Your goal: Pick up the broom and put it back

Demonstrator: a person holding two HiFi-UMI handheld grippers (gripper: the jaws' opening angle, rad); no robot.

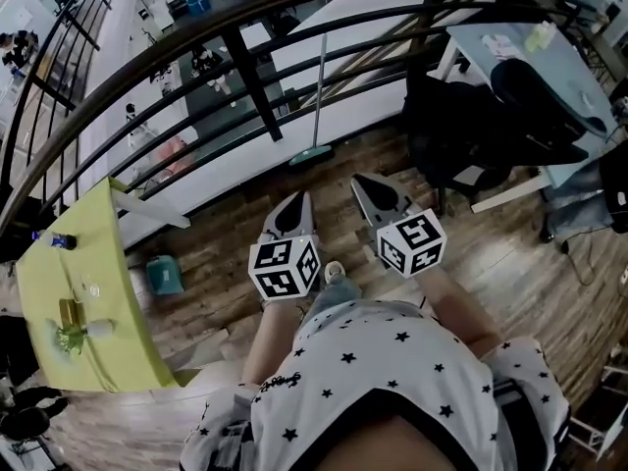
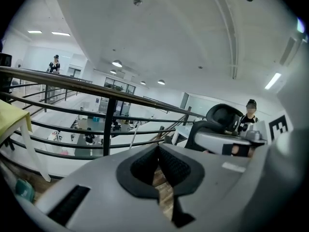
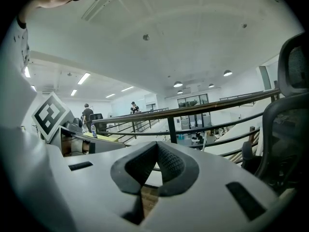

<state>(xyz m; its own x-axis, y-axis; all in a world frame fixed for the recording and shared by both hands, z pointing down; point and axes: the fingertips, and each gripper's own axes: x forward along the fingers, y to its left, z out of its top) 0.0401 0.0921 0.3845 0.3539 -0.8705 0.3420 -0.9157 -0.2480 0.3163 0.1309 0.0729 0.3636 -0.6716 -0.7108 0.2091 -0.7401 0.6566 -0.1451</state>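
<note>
1. Head view: the broom (image 1: pixel 319 96) leans upright against the black railing (image 1: pixel 245 77). Its green head (image 1: pixel 310 155) sits on the wood floor and its pale handle rises past the rails. The left gripper (image 1: pixel 297 204) and right gripper (image 1: pixel 365 186) are held side by side in front of the person, pointing toward the broom but not touching it. An office chair (image 1: pixel 461 135) stands to the right and a yellow-green table (image 1: pixel 78 292) to the left.

2. Left gripper view: the left gripper (image 2: pixel 158 148) has its jaws pressed together with nothing between them. Only floorboards show through the slot below. A thin pale slanted line (image 2: pixel 133 132) beyond the rails is probably the broom handle, still well ahead.

3. Right gripper view: the right gripper (image 3: pixel 157 144) is likewise closed and empty. The railing crosses the view ahead, with the chair at the right edge.

4. Step in hand, as I judge it: approaching the broom for the pick-up.
   - Both pairs of jaws need to open before they reach the handle.
   - Take the handle with one gripper around its middle and the other lower down, with the pads square across the shaft.
   - Close firmly, since a thin round handle is apt to twist or slide.
   - Lift it away from the rails without catching the head on the railing post.
</note>
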